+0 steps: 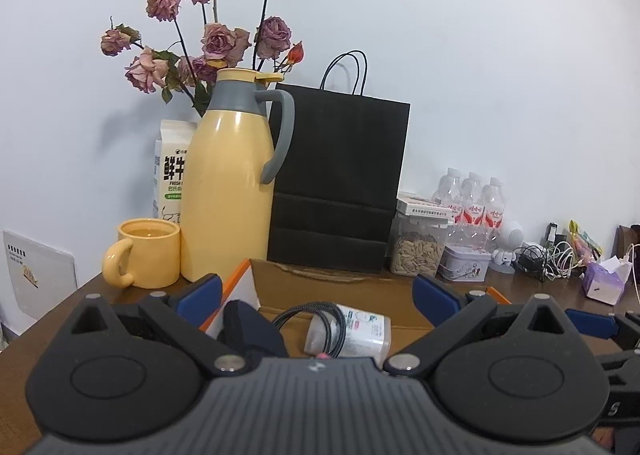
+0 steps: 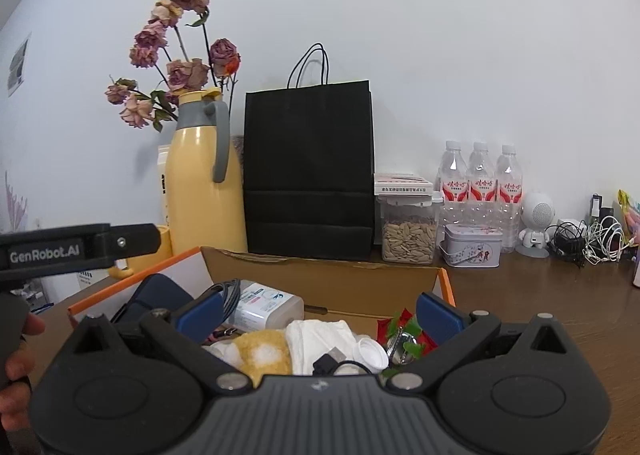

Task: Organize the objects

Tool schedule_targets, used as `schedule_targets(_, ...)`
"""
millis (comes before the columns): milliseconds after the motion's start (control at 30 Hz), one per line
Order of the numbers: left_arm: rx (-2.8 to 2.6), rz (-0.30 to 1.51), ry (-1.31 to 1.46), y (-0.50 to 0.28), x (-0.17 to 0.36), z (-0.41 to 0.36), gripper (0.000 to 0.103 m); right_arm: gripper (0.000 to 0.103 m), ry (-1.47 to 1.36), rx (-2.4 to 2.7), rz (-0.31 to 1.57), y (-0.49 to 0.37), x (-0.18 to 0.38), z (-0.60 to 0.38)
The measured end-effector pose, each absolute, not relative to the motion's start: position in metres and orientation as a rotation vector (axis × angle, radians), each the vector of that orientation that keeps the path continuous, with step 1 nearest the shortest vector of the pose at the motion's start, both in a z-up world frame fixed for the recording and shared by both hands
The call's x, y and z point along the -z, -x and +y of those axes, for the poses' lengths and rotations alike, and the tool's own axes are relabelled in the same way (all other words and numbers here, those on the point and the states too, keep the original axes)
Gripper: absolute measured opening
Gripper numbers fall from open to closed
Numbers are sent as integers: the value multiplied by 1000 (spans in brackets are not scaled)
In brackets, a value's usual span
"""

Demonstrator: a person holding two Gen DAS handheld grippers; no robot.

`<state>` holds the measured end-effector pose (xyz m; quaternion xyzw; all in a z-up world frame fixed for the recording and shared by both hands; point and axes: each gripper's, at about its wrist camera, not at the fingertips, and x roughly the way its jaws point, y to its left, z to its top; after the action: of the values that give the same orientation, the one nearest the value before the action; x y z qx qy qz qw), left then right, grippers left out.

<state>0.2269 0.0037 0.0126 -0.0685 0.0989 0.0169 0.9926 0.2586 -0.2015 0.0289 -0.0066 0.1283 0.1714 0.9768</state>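
Both claws are hovering low in frame over the cardboard box [image 2: 332, 275] on the desk [image 2: 532, 295], spread wide and gripping nothing. The left claw [image 1: 316, 295] is framing a white bottle [image 1: 360, 331] and black cable [image 1: 320, 319]. The right claw [image 2: 320, 309] is framing a white cloth [image 2: 320, 339] and a yellow towel [image 2: 262, 351] lying inside the box.

Both grippers point slightly downward, left gripper [image 1: 316, 297] and right gripper [image 2: 319, 313] spread wide (nothing between the pads)
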Motion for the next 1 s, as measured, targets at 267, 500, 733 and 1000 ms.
schedule_targets(267,-39,233,132,-204,-3,13,103,103,27,-333,271,-244,-23,-215)
schedule_targets(500,-49,286,126,-189,9,21,103,103,42,-315,313,-228,-11,-230)
schedule_targets(733,-71,341,154,-171,24,35,103,103,62,-303,360,-213,0,-238)
schedule_targets(1000,-81,342,157,-154,28,41,103,103,111,-294,385,-196,7,-236)
